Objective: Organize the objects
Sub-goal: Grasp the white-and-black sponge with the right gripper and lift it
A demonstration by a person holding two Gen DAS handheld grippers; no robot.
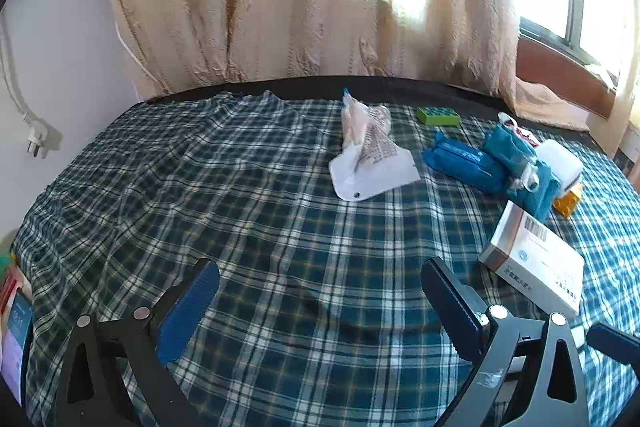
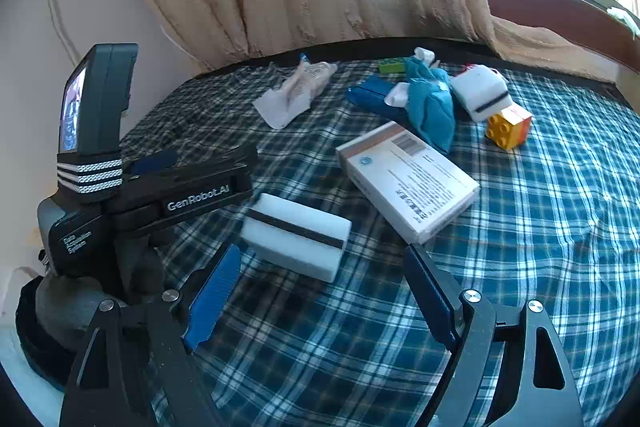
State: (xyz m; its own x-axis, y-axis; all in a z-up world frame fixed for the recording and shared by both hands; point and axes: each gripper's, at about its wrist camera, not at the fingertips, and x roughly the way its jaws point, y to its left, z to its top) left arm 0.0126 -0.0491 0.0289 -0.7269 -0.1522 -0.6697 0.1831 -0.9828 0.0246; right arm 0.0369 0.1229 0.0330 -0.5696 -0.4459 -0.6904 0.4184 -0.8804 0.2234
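Both tongs, left (image 1: pixel 320 307) and right (image 2: pixel 320 291), spread apart, empty, above the plaid cloth (image 1: pixel 260 227).

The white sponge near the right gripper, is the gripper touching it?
Apart. In the right wrist view the white sponge lies on the plaid cloth ahead of the open right gripper, with cloth showing between.
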